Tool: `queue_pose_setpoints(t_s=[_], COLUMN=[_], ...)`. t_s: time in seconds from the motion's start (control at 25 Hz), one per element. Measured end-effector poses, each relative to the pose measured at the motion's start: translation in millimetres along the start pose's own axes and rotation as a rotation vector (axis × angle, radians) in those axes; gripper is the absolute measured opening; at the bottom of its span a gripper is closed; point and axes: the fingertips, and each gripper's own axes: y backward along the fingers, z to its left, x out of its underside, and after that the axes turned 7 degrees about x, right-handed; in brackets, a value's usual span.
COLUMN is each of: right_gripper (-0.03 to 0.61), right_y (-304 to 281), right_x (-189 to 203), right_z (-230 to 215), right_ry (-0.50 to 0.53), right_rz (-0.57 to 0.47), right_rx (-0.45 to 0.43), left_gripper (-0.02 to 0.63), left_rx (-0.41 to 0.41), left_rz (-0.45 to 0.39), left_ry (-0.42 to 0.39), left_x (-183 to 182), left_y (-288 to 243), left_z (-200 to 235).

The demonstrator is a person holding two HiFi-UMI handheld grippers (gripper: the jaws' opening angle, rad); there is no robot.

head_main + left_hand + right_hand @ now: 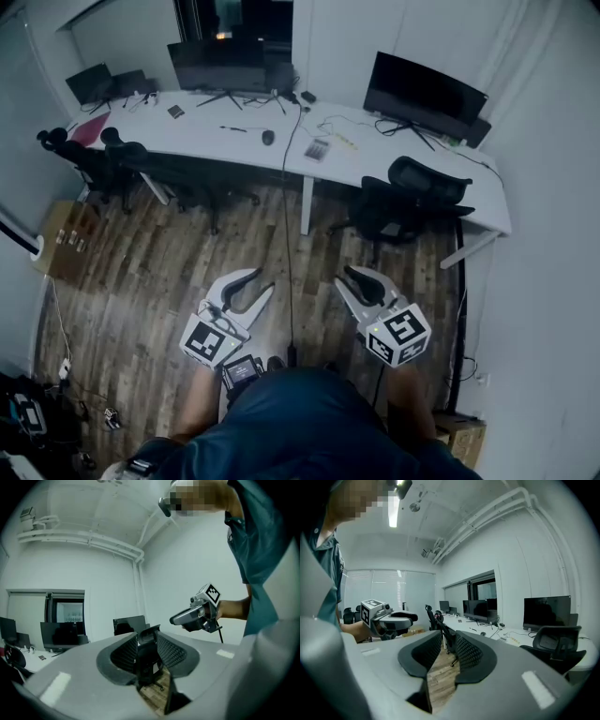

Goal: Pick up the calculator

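Observation:
The calculator (317,149), a small grey slab, lies on the long white desk (216,141) far ahead of me, near the desk's middle. I stand on the wooden floor well short of it. My left gripper (264,280) and right gripper (342,276) are held low in front of my body and point toward the desk. Each has its jaws a little apart, with only floor and a chair showing through the gap. The left gripper view shows its own jaws (146,634) and the right gripper (173,618) beside them. The right gripper view shows its jaws (447,637) and the left gripper (415,616).
Black office chairs (412,192) (122,159) stand between me and the desk. Monitors (424,92) (220,64), a mouse (268,137) and cables sit on the desk. A black cable (288,234) runs down across the floor. A cardboard box (66,239) is at the left.

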Motion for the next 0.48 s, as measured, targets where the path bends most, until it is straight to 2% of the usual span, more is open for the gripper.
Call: queue_pose_setpoints(t_s=[0.2, 0.48], right_gripper=[0.104, 0.104], right_y=[-11.2, -21.9], right_x=[-2.7, -4.5], right_z=[9.9, 31.6], right_ry=[-0.041, -0.048], right_rz=[-0.014, -0.013], right_rx=[0.017, 0.044], left_gripper=[0.124, 0.124], left_rx=[0.017, 0.05], left_rz=[-0.006, -0.029], left_ry=[0.001, 0.007], left_x=[5.0, 11.2], left_y=[14.1, 29.9], left_z=[15.3, 30.8])
